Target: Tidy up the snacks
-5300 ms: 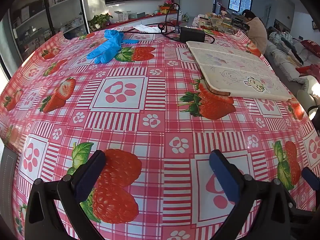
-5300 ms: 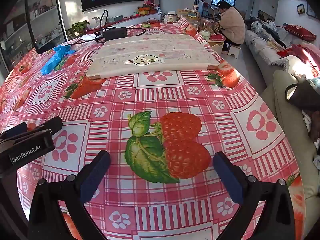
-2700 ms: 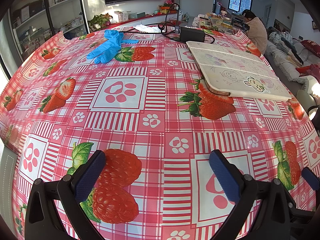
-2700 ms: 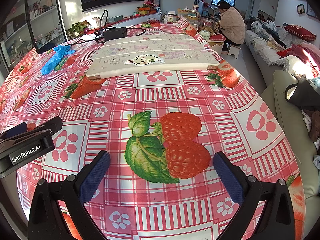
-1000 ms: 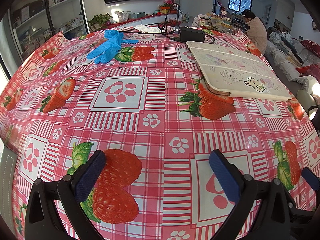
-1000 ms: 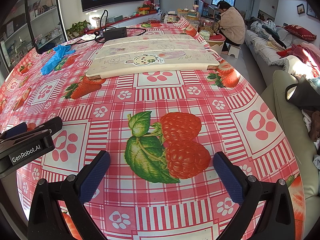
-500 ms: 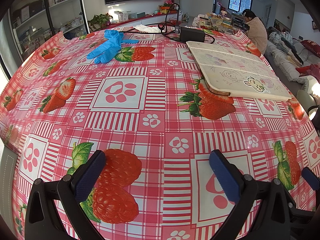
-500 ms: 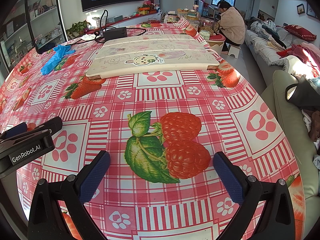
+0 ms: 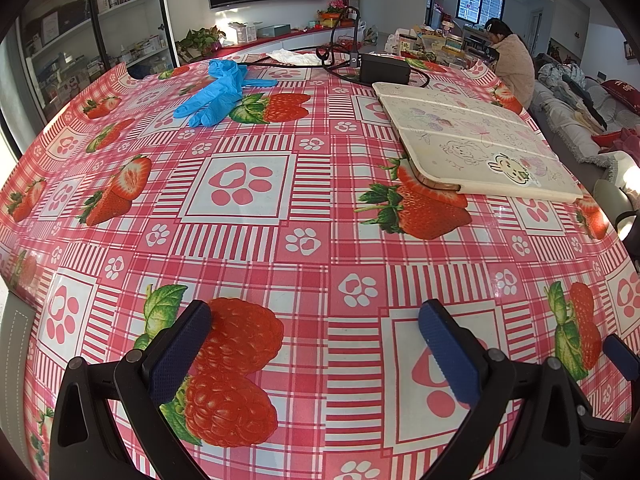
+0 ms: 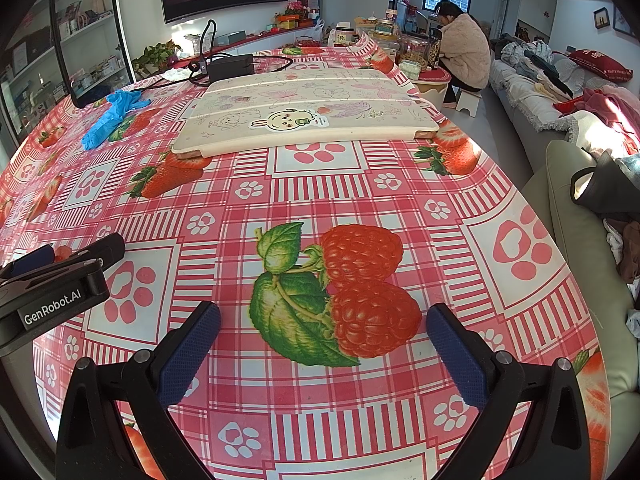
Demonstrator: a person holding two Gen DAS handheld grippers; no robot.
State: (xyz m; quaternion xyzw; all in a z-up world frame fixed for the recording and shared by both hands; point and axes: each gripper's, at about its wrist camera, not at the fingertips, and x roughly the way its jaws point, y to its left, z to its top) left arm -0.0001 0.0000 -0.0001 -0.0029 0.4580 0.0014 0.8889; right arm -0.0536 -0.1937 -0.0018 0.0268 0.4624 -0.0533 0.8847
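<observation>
Left claw [image 9: 314, 328] and right claw [image 10: 322, 330] both spread wide and empty above the strawberry-print tabletop [image 10: 320, 196]; cream tablet case [image 10: 308, 114] lies beyond.

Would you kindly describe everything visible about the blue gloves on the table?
The blue gloves look like thin, rubbery disposables, crumpled and lying limp in a loose pile with fingers splayed toward the camera. They rest on the strawberry-print tablecloth at the far left, partly over a printed strawberry. A black cable runs just behind them; contact is unclear.
</observation>
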